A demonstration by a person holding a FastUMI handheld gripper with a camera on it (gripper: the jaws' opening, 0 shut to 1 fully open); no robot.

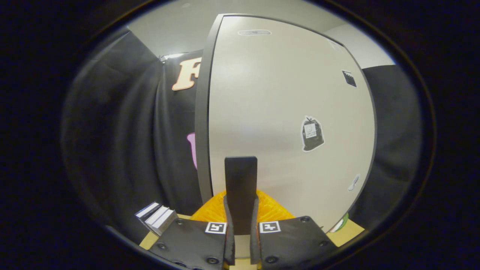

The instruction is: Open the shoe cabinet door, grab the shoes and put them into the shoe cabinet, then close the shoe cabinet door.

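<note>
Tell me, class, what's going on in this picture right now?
A handheld gripper is shut on the dark flat upright handle of a pale grey shoe cabinet door, which bears a black bag-shaped sticker. Whether the door is being opened or closed cannot be told. Something orange and ribbed sits just behind the fingers, and small white-and-dark boxes lie beside them on a light wooden surface.

Tan surface (147,240) shows either side of the gripper (240,204). Standing on it: shoe cabinet (285,112), pale door facing the camera with its dark edge to the left. Stack of small white-and-grey blocks (156,217) left of the fingers, near the surface edge. Orange ribbed item (206,213) at the cabinet base, just beyond the fingers. Green-and-white bit (340,224) at the cabinet's right corner, can't identify. Fingers pinch a dark flat handle (240,176).
</note>
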